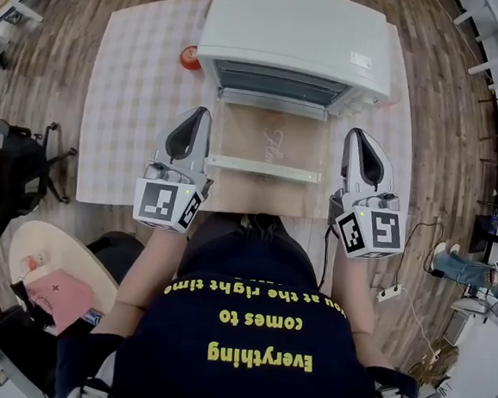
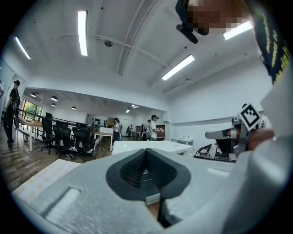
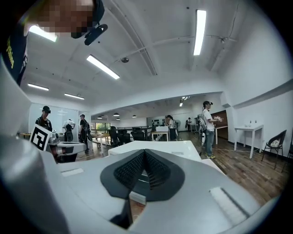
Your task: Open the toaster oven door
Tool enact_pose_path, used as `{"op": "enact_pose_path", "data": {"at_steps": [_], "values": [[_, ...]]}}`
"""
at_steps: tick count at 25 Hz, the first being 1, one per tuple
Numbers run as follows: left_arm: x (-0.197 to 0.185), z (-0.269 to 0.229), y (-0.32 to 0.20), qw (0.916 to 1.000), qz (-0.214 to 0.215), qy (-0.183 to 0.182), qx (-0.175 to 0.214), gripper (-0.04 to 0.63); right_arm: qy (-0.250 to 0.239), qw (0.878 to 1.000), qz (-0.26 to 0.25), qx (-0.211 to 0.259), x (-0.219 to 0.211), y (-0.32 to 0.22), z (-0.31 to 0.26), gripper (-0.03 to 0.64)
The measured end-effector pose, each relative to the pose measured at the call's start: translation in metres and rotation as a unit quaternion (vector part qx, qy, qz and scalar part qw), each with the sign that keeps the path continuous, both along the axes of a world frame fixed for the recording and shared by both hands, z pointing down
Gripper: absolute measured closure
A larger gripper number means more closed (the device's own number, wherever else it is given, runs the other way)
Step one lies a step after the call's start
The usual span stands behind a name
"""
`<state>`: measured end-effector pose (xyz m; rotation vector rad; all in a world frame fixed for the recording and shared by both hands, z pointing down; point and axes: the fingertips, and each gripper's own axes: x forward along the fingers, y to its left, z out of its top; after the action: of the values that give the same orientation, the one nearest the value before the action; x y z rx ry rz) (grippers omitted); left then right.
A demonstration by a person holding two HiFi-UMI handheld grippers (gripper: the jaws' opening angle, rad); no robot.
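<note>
A: Pose of the grippers?
B: Both are held low in front of the person, tips pointing fwd. On the left gripper [image 1: 201, 113] the pads are pressed together and pinch nothing; same for the right gripper [image 1: 355, 134].
A: And the door?
B: The door [image 1: 271, 139] lies open and flat between the 2 grippers, with its handle [image 1: 260, 167] at the near edge. The toaster oven [image 1: 294, 33] stands just ahead of the tips.
A: Anything hard to see?
B: The hands are hidden under the gripper bodies. A small red thing [image 1: 189, 57] sits ahead of the left tips, partly behind the oven — cannot tell what. The oven inside is dim — only the rack [image 1: 281, 84] bars show.
</note>
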<state>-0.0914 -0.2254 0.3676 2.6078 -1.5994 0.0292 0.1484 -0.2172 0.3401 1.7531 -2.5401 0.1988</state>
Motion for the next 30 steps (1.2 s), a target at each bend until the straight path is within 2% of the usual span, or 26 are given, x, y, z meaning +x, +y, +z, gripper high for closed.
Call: {"op": "enact_pose_path", "data": {"at_steps": [12, 30], "values": [[0.003, -0.022, -0.005, 0.9999, -0.003, -0.015, 0.005, 0.597, -0.001, 0.999, -0.044, 0.024, -0.039, -0.003, -0.017, 0.606], [0.009, -0.023, -0.005, 0.9998, 0.012, -0.015, 0.000, 0.597, -0.005, 0.998, -0.047, 0.030, -0.050, -0.004, -0.021, 0.606]]}}
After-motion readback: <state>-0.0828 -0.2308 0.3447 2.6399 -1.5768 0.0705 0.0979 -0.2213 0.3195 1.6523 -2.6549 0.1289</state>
